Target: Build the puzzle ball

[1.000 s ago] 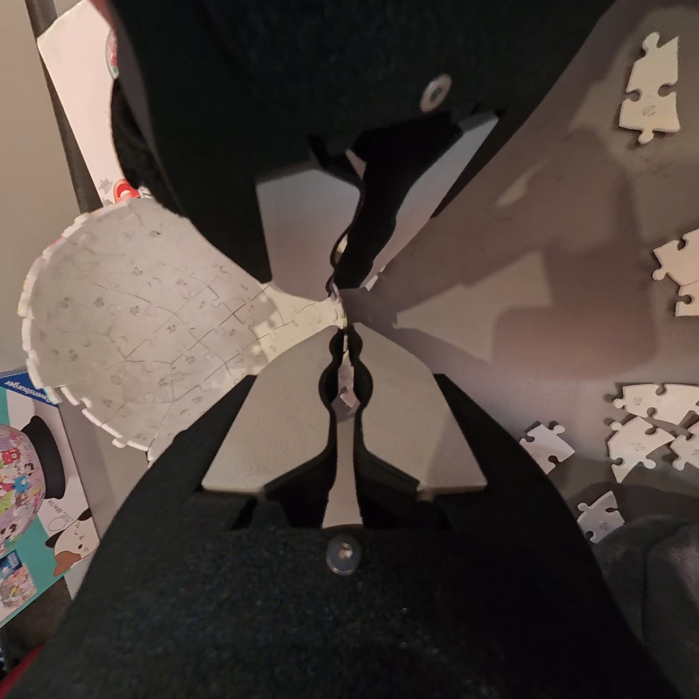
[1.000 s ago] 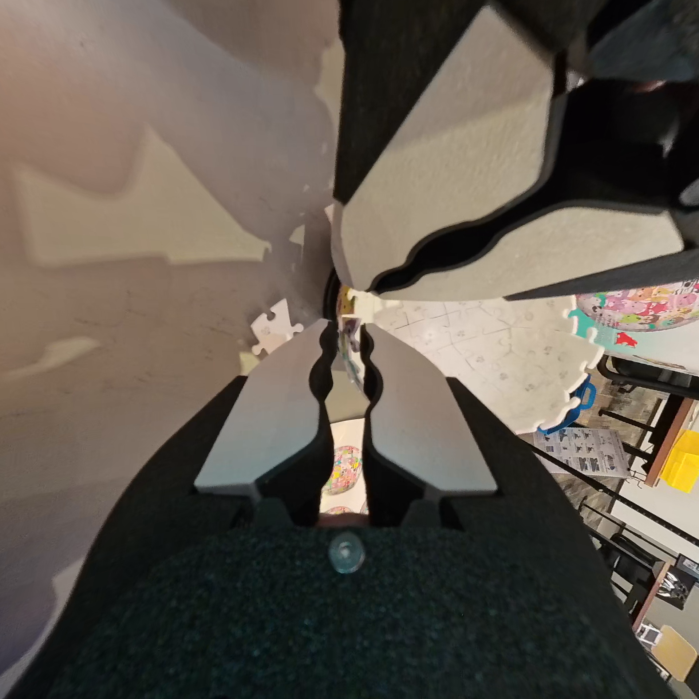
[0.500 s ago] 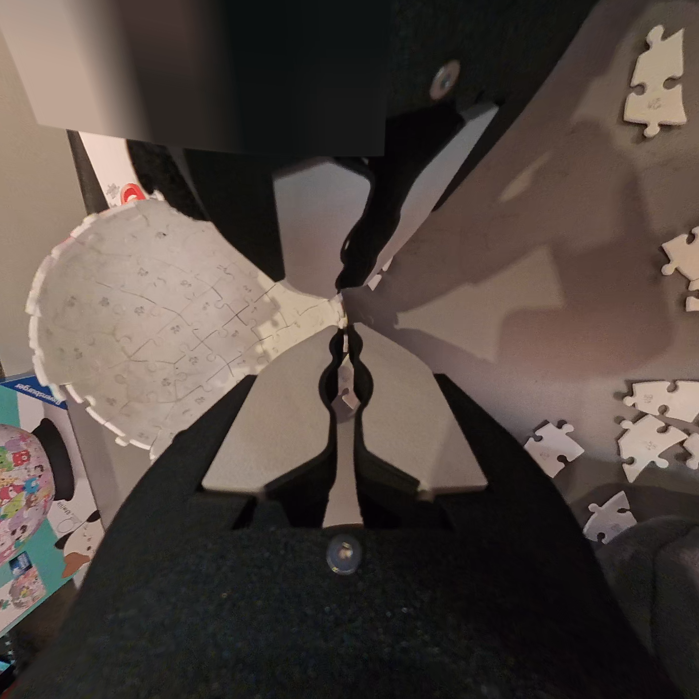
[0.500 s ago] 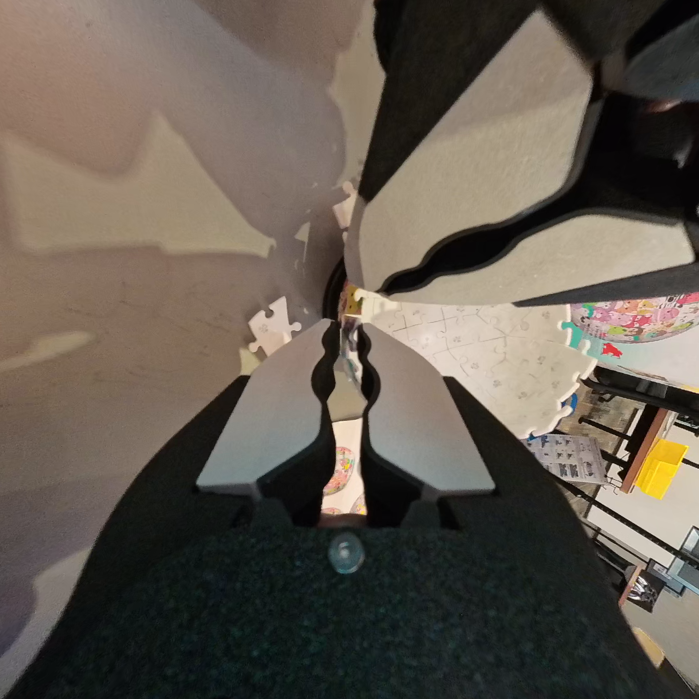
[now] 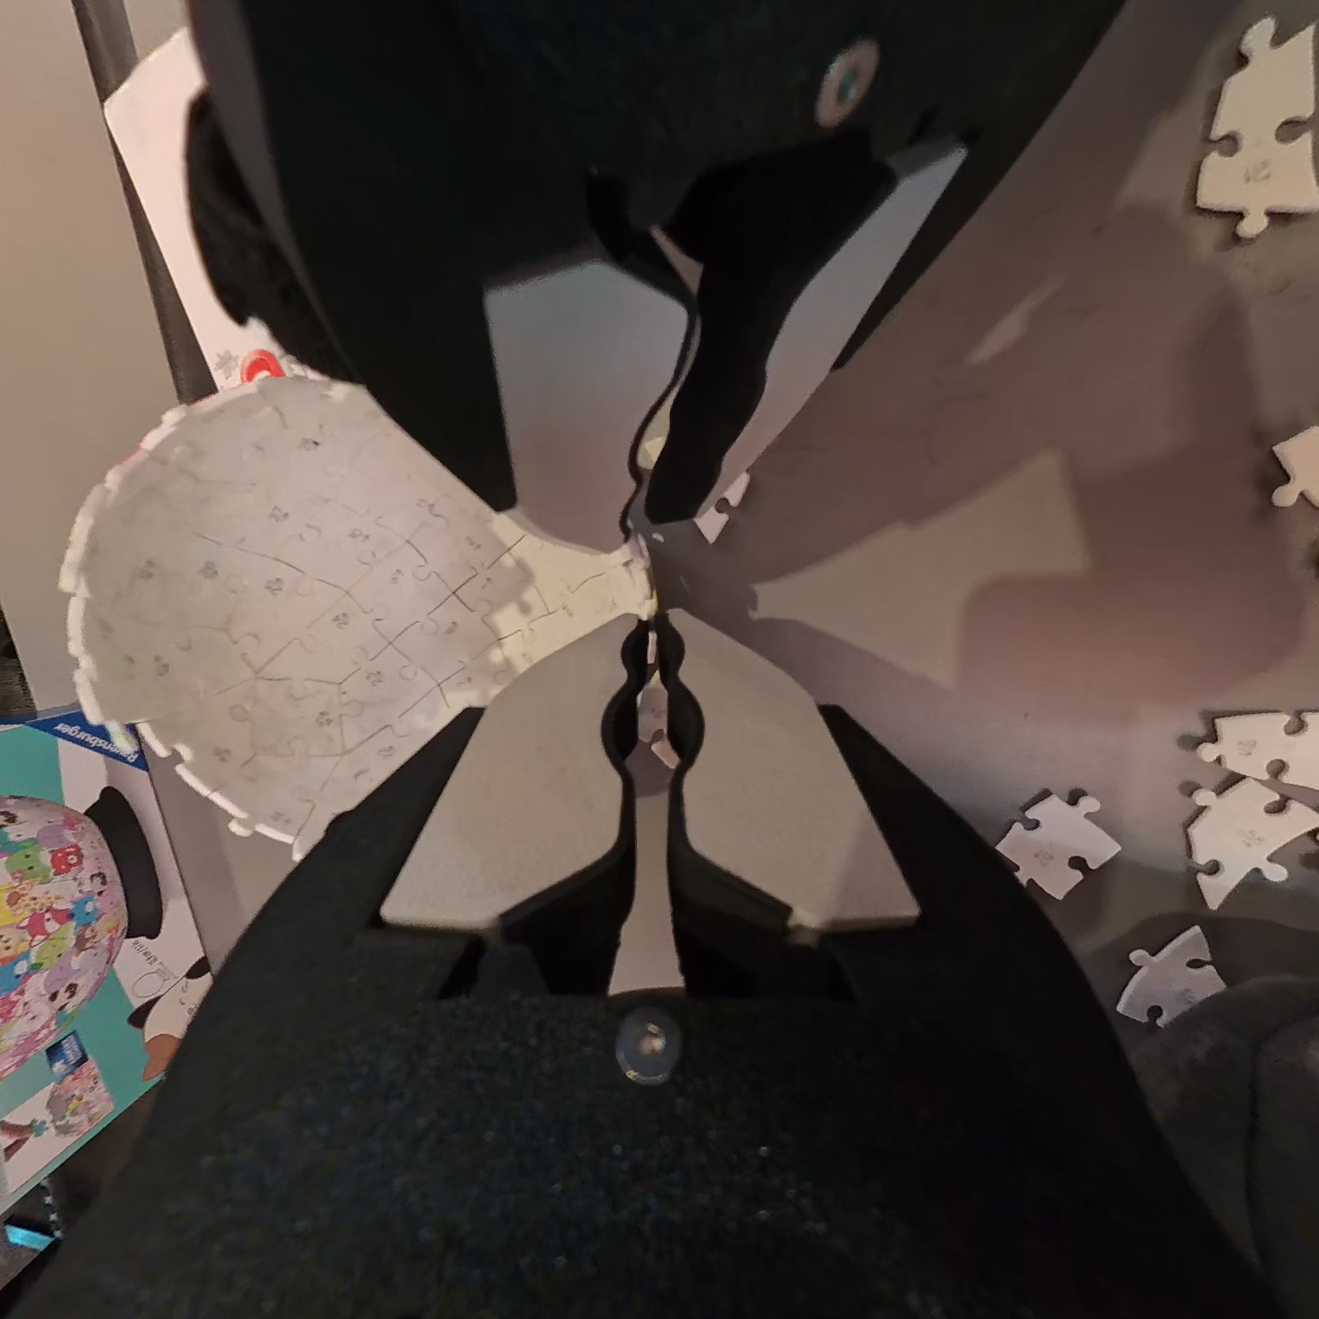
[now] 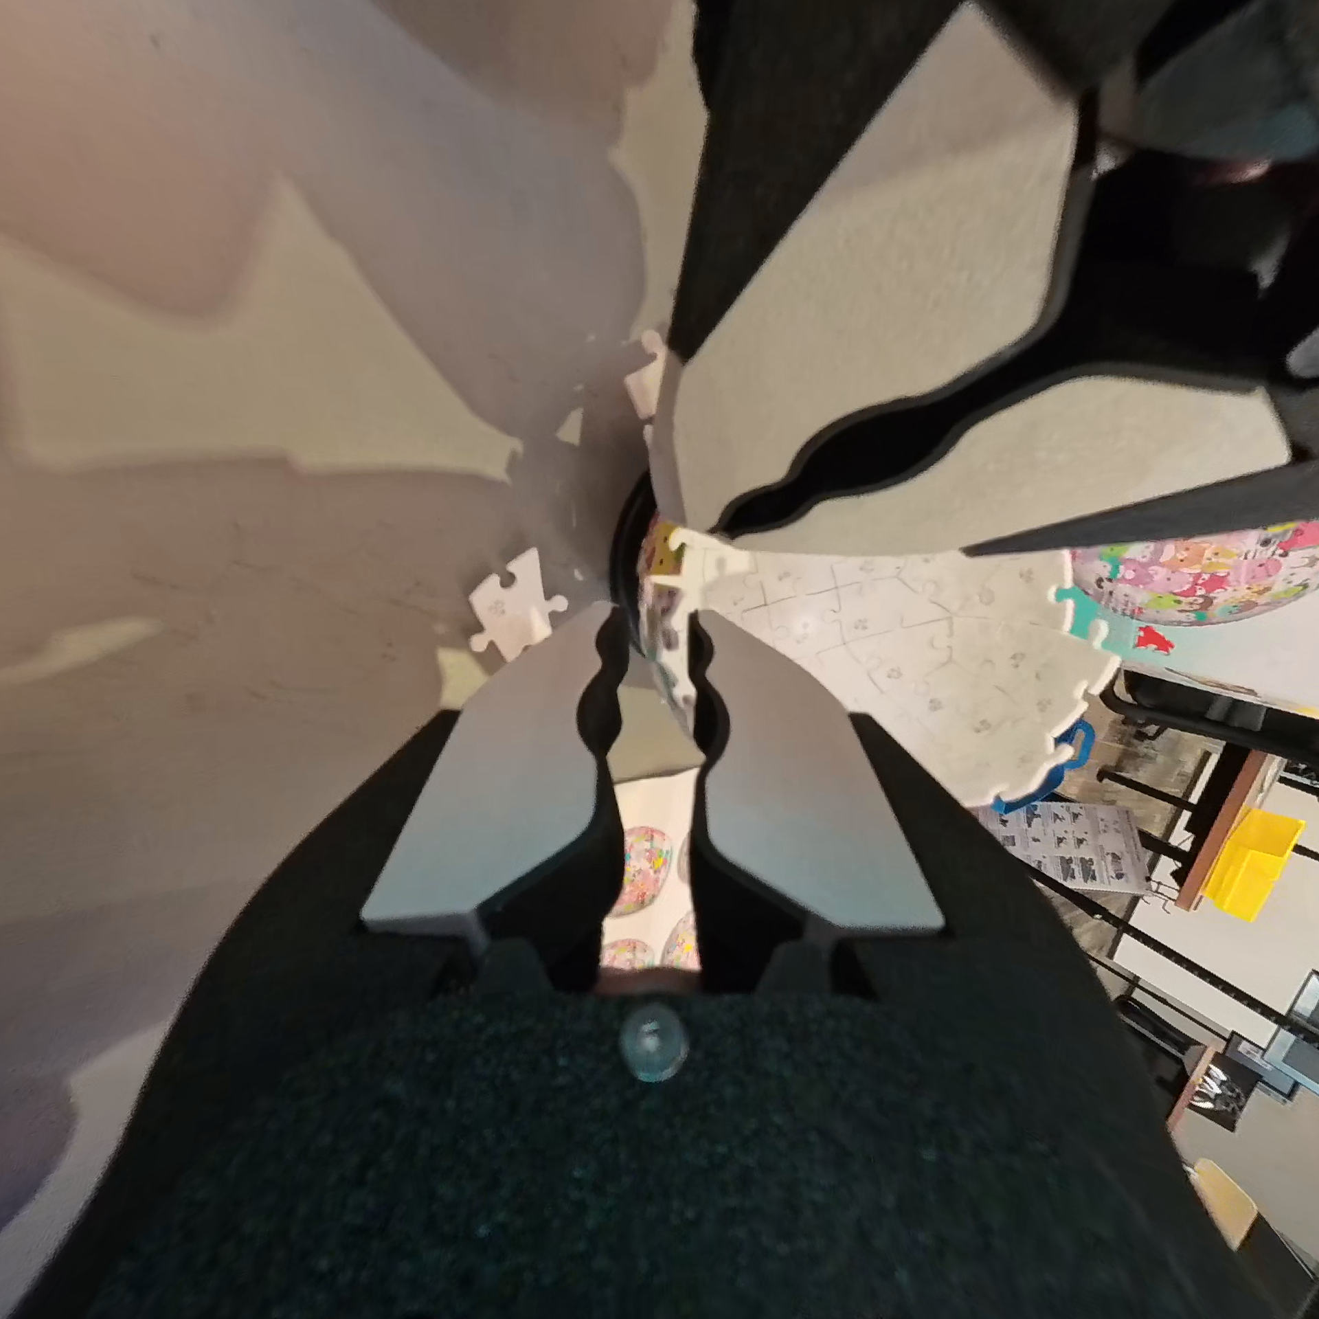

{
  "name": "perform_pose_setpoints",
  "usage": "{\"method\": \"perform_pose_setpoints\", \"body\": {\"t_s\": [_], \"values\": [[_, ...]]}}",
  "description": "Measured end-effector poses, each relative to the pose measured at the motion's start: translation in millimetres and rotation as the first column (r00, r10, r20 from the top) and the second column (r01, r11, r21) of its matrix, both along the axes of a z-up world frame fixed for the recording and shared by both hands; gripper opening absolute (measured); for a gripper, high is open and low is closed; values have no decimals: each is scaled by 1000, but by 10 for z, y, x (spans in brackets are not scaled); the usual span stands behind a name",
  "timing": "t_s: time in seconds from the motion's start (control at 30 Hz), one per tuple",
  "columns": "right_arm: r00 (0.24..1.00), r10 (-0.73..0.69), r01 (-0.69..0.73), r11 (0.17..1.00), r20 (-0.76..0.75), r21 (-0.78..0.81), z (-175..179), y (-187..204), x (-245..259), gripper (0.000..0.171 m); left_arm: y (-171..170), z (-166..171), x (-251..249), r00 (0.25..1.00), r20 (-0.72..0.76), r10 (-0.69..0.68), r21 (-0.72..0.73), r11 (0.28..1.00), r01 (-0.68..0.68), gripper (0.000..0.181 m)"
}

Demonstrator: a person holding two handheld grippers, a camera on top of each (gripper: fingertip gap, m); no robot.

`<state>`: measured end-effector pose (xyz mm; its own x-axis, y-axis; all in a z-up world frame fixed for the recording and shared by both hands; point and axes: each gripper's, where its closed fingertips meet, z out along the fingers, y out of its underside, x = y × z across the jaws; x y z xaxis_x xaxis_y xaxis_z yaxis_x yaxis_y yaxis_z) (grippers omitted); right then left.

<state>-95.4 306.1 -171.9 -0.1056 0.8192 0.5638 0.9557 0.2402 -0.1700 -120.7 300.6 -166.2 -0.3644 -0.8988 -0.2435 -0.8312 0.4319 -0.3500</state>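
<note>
One half-built puzzle ball (image 5: 285, 614) at nine o'clock, rim pinched by both left gripper (image 5: 651, 642) and right gripper (image 6: 653, 628); seven loose pieces (image 5: 1056, 853) at three o'clock.

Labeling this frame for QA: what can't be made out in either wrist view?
- Joint where the piece meets the ball shell: left view, hidden by both grippers' fingers.
- Shell's printed outer side: right view, a sliver shows.
- Puzzle box: left view, cut by the edge.
- Loose pieces: markings too small.
</note>
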Motion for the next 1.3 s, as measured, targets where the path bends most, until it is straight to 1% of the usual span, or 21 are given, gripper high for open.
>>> {"method": "perform_pose_setpoints", "body": {"t_s": [0.23, 0.37, 0.6, 0.83, 0.87, 0.97, 1.07, 1.17, 1.23, 1.3], "values": [[999, -2, 2, 1000, -38, 4, 72, -17, -31, 20, 11, 5, 5, 1000, 7, 3, -1, 1000, -3, 2], [999, -5, 5, 1000, -54, -13, 42, -24, -88, 20, 12, 5, 16, 1000, 14, 3, -5, 1000, -2, 2], [1000, -14, 14, 1000, -24, 5, -21, 17, -96, 11, -2, 0, 39, 1000, 25, -2, -14, 1000, 2, 2], [1000, -11, 11, 999, -10, 38, -18, 58, -85, 11, 34, 5, 43, 999, 47, 11, -15, 1000, -11, 2], [1000, -12, 13, 999, -4, 41, -19, 63, -75, 11, 44, 13, 36, 999, 49, 17, -13, 1000, -16, 3], [1000, -10, 10, 998, 7, 56, -11, 79, -52, 11, 84, 73, -28, 998, 59, 38, -3, 999, -37, 17], [1000, 4, -5, 998, 12, 70, -11, 84, -58, 11, 101, 212, -144, 991, 117, 67, -26, 998, -64, 20], [1000, 19, -21, 995, 20, 93, -9, 99, -63, 12, 99, 369, -318, 961, 254, 105, -89, 992, -85, 20], [999, 19, -23, 994, 42, 110, -7, 113, -38, 12, 154, 435, -458, 913, 374, 163, -137, 983, -120, 20], [998, 23, -30, 991, 55, 133, 10, 129, -25, 12, 208, 449, -595, 827, 501, 255, -236, 960, -153, 20]]}}
